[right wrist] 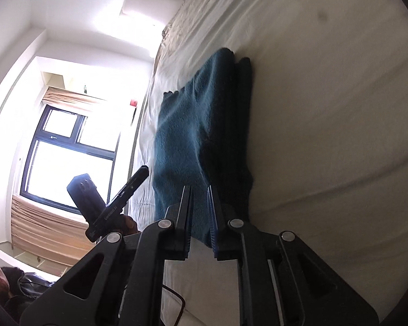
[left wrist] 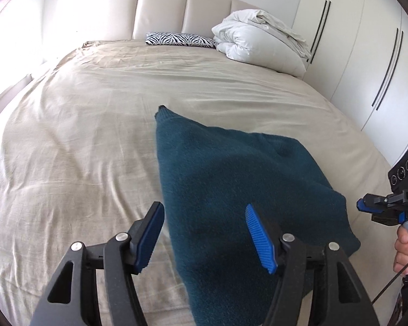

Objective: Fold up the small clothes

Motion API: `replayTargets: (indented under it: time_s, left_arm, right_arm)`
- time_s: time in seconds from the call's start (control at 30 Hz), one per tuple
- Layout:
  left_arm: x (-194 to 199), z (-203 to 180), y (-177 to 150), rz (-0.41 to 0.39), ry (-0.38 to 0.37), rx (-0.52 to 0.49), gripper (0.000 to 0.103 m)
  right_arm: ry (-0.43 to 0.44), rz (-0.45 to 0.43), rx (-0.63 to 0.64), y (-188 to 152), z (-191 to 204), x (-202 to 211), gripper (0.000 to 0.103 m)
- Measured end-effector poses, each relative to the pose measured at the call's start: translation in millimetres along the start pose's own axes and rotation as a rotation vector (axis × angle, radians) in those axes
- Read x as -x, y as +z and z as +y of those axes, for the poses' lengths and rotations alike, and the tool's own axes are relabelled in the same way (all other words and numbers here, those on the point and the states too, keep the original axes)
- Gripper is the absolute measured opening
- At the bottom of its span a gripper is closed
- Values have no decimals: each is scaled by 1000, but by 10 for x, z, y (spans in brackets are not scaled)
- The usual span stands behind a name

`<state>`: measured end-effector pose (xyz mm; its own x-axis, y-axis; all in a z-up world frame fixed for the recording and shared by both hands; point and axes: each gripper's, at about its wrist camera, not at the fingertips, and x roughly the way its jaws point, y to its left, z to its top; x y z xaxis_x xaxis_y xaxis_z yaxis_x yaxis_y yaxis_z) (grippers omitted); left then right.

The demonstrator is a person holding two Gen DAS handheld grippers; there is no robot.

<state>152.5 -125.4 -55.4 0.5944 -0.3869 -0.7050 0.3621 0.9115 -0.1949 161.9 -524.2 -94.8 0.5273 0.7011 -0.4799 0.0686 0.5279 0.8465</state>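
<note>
A dark teal knitted garment [left wrist: 231, 179] lies folded on the beige bed sheet [left wrist: 81, 141]. My left gripper [left wrist: 204, 217] is open above its near left edge, one blue pad [left wrist: 258, 239] over the cloth, the other beside it. In the right wrist view, turned sideways, the garment [right wrist: 187, 125] lies on the sheet [right wrist: 326, 108] and my right gripper [right wrist: 200, 198] has its jaws nearly together around the garment's near edge. The right gripper also shows at the right edge of the left wrist view [left wrist: 367, 206].
A zebra-print pillow [left wrist: 181, 39] and a bundled white duvet [left wrist: 261, 40] lie at the headboard. White wardrobe doors [left wrist: 367, 54] stand along the bed's right side. A window [right wrist: 68, 146] is on the far side. The other hand-held gripper [right wrist: 106, 198] shows in the right wrist view.
</note>
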Motion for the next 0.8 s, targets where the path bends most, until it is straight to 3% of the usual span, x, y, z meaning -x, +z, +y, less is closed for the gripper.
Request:
replayTargets:
  time_s: [0.03,0.07,0.1,0.13,0.17,0.23,0.3,0.47,0.53,0.63,0.8]
  left_arm:
    - [10,44,38,-10,8,8,69]
    - [11,84,70,-16,20,12,72]
    - [3,119,102,-16,32,15,77]
    - [-17,149,133,-11,38,15,78]
    - [-56,172,157,5,42,9,79]
    - [-232,223,176,89,26,4,86]
    - [-366,291,132,165,12,31,86]
    - [-354,244,106,154,34,14,87]
    - [-288,169,130,103,98,-29,87]
    - [-297,101,145,100,86,-50,89]
    - [-344,100,62,111,51,-32,89]
  right_arm:
    - [-16,-26,10,63,60,23,19]
    - [-57,-45,27,119,138,25,37]
    - [-122,-66,47,176,206,17,69]
    - [-183,-92,70,220,274,-11,79]
    - [-224,-100,102,261,345,-63,82]
    - [-263,-59,135,342,462,-199,82]
    - [-296,-20,137,395,527,-360,82]
    - [-471,-57,216,454,648,-579,80]
    - [-535,-92,281,421,755,-632,80]
    - [-627,-89,390,345,880,-782,80]
    - [-578,-65,325,291,726,-783,79]
